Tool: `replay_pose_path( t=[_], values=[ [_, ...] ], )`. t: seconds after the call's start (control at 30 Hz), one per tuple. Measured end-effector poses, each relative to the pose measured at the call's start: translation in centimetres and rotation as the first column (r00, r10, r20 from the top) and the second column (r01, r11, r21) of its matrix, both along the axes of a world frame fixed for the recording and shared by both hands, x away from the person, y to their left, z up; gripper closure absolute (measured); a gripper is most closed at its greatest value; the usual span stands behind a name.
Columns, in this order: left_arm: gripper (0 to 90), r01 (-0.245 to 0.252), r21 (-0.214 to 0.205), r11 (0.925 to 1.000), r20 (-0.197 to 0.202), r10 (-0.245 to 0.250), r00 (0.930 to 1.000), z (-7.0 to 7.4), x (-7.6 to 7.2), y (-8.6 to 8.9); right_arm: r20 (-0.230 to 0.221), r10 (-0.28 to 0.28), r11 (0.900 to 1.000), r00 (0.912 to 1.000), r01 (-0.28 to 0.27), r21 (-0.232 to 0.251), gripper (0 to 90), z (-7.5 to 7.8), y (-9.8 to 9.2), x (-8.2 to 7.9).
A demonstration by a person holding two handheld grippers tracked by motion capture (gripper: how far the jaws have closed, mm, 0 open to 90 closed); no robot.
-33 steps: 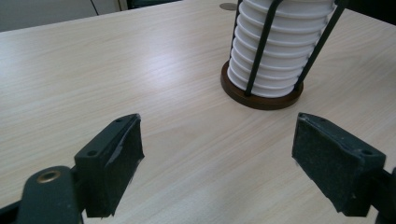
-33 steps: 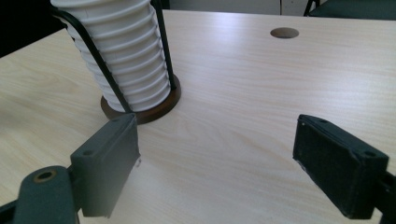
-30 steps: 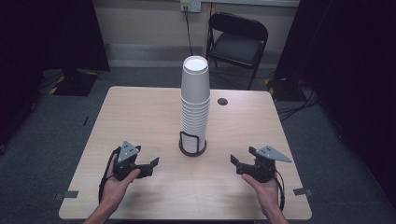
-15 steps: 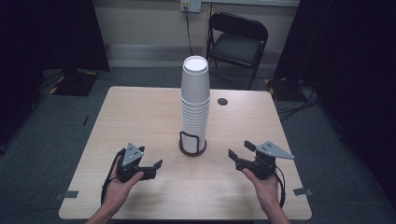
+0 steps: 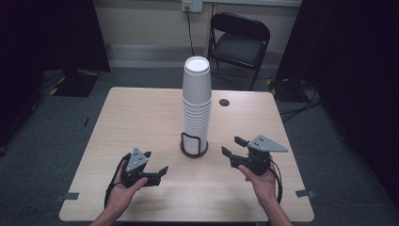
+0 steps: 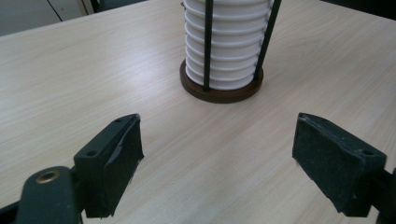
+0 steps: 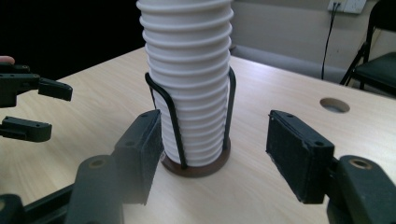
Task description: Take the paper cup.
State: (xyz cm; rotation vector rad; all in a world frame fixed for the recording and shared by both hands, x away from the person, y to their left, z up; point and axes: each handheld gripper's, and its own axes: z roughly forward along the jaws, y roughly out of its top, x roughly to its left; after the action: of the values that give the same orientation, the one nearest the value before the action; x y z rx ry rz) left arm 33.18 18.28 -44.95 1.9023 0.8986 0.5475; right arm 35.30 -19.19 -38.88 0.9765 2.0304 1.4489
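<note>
At the bottom of the high view your forearms enter the frame. Your left gripper (image 5: 155, 172) sits at lower left, jaws spread and pinching nothing; your right gripper (image 5: 234, 146) sits at lower right, jaws likewise spread and empty, with a grey three-cornered plate on top. Both rest low over the table (image 5: 141, 117), a pale wood-grain surface with rounded corners.

Between and just beyond the grippers, at frame centre, a tall stack of white cups (image 5: 196, 101) stands upright in a cup holder (image 5: 193, 145) of black wire uprights on a dark round base. In the left gripper view the base lies at upper centre, apart from both jaws; in the right gripper view the stack rises between the spread jaws, and the left gripper appears at the far left edge.

Further up the tabletop, right of the stack, is a small round hole (image 5: 224, 102). Beyond the table, grey carpet (image 5: 56, 132), a black folding chair (image 5: 240, 40) at upper centre, a pale wall with a socket (image 5: 192, 5) and a hanging cord, and dark curtains (image 5: 47, 33) on both sides.
</note>
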Motion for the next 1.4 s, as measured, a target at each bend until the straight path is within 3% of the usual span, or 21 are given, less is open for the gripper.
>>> replay_pose_path(
  t=[0.07, 0.13, 0.2, 0.27, 0.33, 0.53, 0.9, 1.2, 1.4],
  values=[
    [15.9, 0.001, 0.0, 1.0, 0.001, -0.001, 1.0, 0.0, 0.0, 0.3, -0.012, 0.022, 0.9997, 0.9997, -0.022, 0.015, 40.6, 0.3, 0.3, 0.0],
    [15.9, -0.005, -0.011, 0.9999, -0.002, 0.005, 1.0, 0.1, 0.1, 0.5, 0.008, 0.023, 0.9997, 0.9997, -0.023, -0.009, 40.3, 0.7, 0.7, 0.0],
    [15.9, -0.016, -0.019, 0.9997, -0.011, 0.015, 0.9998, 0.0, 0.2, 0.7, -0.011, 0.031, 0.9993, 0.9995, -0.03, 0.022, 34.5, 1.3, 0.8, 0.2],
    [15.9, -0.022, -0.023, 0.9995, -0.012, 0.022, 0.9997, 0.0, 0.3, 0.7, -0.005, 0.031, 0.9992, 0.9995, -0.031, 0.026, 33.7, 1.8, 0.9, 0.4],
    [16.0, -0.024, -0.027, 0.9994, -0.021, 0.023, 0.9995, 0.0, 0.3, 0.7, 0.004, 0.026, 0.9991, 0.9997, -0.026, 0.033, 27.3, 2.8, 1.4, 0.8],
    [16.0, 0.003, -0.024, 0.9997, -0.017, -0.004, 0.9999, 0.0, 0.0, 0.4, 0.029, 0.048, 0.9976, 0.9984, -0.049, 0.05, 22.5, 4.5, 2.4, 1.6],
    [16.3, -0.016, -0.024, 0.9996, -0.02, 0.015, 0.9997, 0.0, -0.1, 0.5, 0.054, 0.058, 0.991, 0.9968, -0.064, 0.117, 13.6, 6.7, 2.7, 2.6],
    [16.4, -0.018, -0.024, 0.9995, -0.028, 0.017, 0.9994, -0.1, 0.0, 0.4, 0.055, 0.11, 0.9817, 0.9924, -0.117, 0.15, 13.7, 8.4, 3.3, 3.3],
    [16.4, -0.016, -0.026, 0.9995, -0.026, 0.015, 0.9995, -0.1, 0.0, 0.5, 0.089, 0.101, 0.9818, 0.9909, -0.113, 0.152, 14.1, 9.9, 3.8, 3.6]
  ],
)
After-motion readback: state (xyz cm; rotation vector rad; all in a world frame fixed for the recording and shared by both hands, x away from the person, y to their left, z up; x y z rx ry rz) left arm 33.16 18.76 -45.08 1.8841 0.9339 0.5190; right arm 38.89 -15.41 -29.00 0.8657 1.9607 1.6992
